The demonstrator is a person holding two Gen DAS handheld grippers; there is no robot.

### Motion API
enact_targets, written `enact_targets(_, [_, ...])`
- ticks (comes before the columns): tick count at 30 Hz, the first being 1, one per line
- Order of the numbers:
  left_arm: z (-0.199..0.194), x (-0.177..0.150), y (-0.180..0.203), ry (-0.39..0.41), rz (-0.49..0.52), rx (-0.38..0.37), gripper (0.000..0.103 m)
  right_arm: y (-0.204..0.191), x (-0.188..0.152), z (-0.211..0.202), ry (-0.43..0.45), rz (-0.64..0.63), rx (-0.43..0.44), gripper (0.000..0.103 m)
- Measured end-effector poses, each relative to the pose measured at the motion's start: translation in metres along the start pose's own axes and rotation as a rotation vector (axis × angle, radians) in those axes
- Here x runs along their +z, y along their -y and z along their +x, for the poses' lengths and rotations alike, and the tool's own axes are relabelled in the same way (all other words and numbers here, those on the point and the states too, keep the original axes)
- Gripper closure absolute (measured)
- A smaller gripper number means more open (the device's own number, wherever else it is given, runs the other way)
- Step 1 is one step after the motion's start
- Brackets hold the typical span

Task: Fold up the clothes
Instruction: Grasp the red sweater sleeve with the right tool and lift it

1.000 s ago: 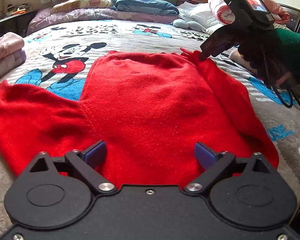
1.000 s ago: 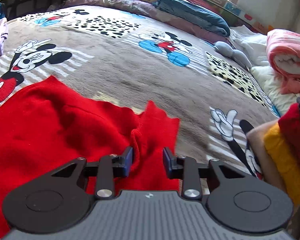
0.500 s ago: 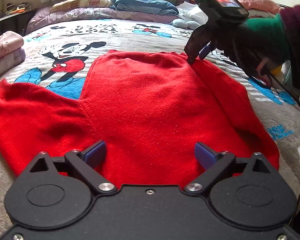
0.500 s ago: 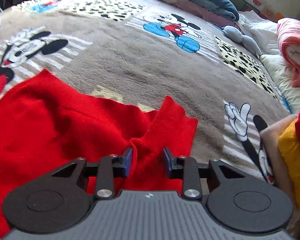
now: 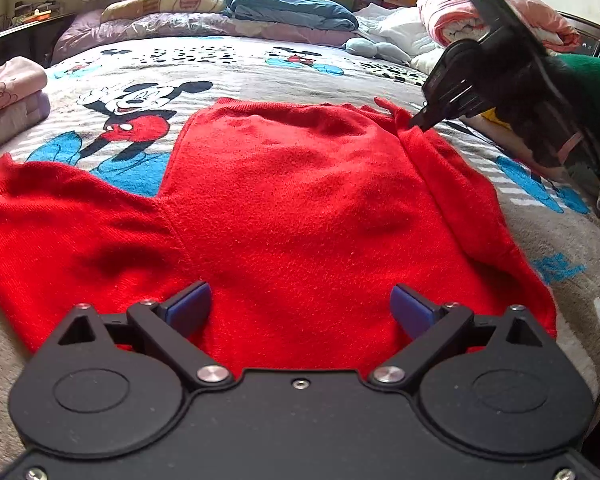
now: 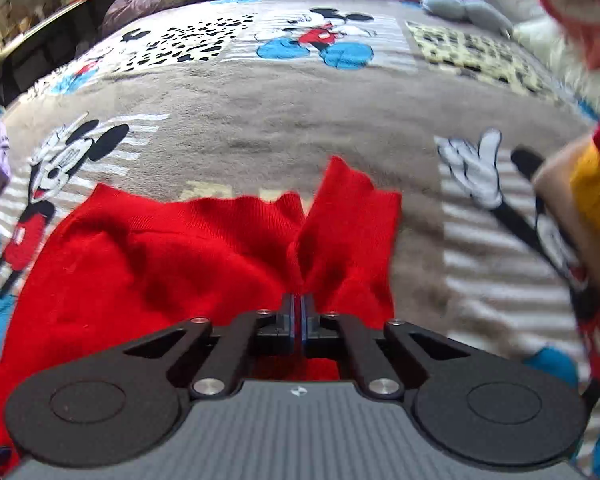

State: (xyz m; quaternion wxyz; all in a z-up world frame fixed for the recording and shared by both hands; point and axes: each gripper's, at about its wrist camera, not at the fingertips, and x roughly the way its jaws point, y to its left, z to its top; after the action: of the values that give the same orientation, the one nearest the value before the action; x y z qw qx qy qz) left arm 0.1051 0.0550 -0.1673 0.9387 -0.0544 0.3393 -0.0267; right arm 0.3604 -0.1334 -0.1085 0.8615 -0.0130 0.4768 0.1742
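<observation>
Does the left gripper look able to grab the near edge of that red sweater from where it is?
Probably yes. The left gripper is open right above the red sweater, with nothing between. The right gripper pinches a far corner, well clear.

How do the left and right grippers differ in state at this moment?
The left gripper is open, with nothing between its pads; the right gripper is shut on a fold of the red sweater. The left gripper sits over the sweater's near edge, while the right gripper grips the far corner, where the cloth bunches up. Both point downward at the same sweater, which lies spread on the bed.
</observation>
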Motion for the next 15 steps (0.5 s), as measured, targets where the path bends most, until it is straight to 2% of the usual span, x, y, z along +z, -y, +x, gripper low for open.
enact_targets(2, [0.001,-0.001,0.002,0.001,0.010,0.008,0.006,0.007,-0.003,-0.007,0.028,0.050,0.039,0.099])
enact_targets(4, [0.001,-0.002,0.003,0.002,0.021,0.016,0.005,0.007,-0.001,-0.014,0.065,0.065,0.042,0.098])
enact_targets(6, [0.001,-0.003,0.004,0.003,0.025,0.020,0.005,0.005,0.002,-0.018,0.088,0.069,0.047,0.092])
enact_targets(8, [0.002,-0.003,0.003,0.003,0.024,0.019,0.005,0.001,0.006,-0.019,0.093,0.063,0.059,0.069])
enact_targets(9, [0.002,-0.003,0.003,0.003,0.025,0.019,0.005,-0.004,0.008,-0.016,0.089,0.047,0.050,0.065])
enact_targets(15, [0.003,-0.003,0.003,0.003,0.028,0.017,0.004,-0.030,0.018,0.006,0.051,-0.053,-0.037,0.064])
